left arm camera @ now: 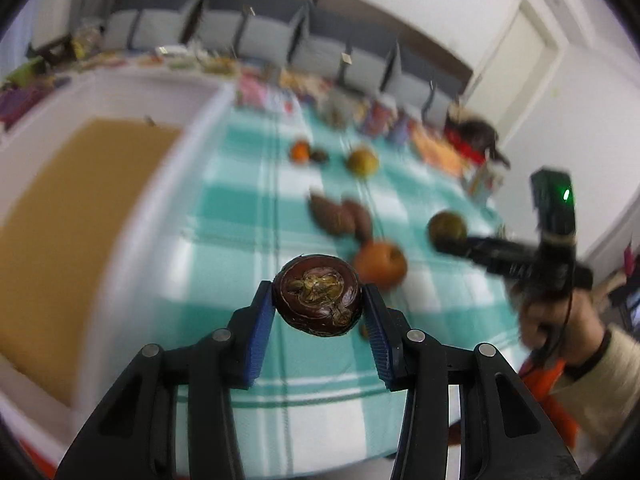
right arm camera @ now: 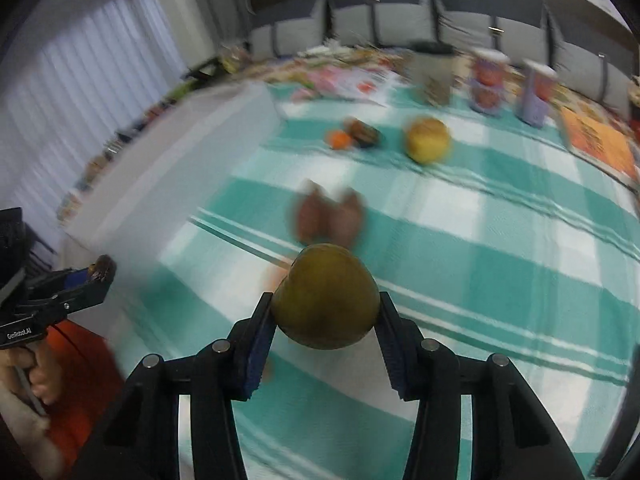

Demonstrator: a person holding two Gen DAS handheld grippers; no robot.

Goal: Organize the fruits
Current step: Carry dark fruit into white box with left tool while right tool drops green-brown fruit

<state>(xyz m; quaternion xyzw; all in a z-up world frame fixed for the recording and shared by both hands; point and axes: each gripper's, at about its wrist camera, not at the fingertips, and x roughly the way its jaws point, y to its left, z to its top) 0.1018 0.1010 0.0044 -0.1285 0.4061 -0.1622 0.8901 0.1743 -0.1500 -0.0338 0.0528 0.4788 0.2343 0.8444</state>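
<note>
My left gripper [left arm camera: 319, 300] is shut on a dark purple mangosteen [left arm camera: 318, 295] and holds it above the checked cloth, near the white box [left arm camera: 160, 216]. My right gripper [right arm camera: 325, 312] is shut on a green-brown pear [right arm camera: 326, 302], also held above the cloth. In the left wrist view the right gripper [left arm camera: 452, 240] shows at the right with the pear [left arm camera: 447, 226]. In the right wrist view the left gripper [right arm camera: 100, 274] shows at the left edge. On the cloth lie an orange fruit [left arm camera: 380, 266], two brown sweet potatoes [right arm camera: 328, 218], a yellow fruit [right arm camera: 427, 140], a small orange [right arm camera: 340, 139] and a dark fruit [right arm camera: 365, 133].
The white box has a tan bottom [left arm camera: 68, 216] and stands left of the cloth [right arm camera: 480, 240]. Cups and cartons [right arm camera: 488, 82] and a printed orange sheet [right arm camera: 600, 142] line the far edge. A grey sofa [left arm camera: 280, 36] runs behind.
</note>
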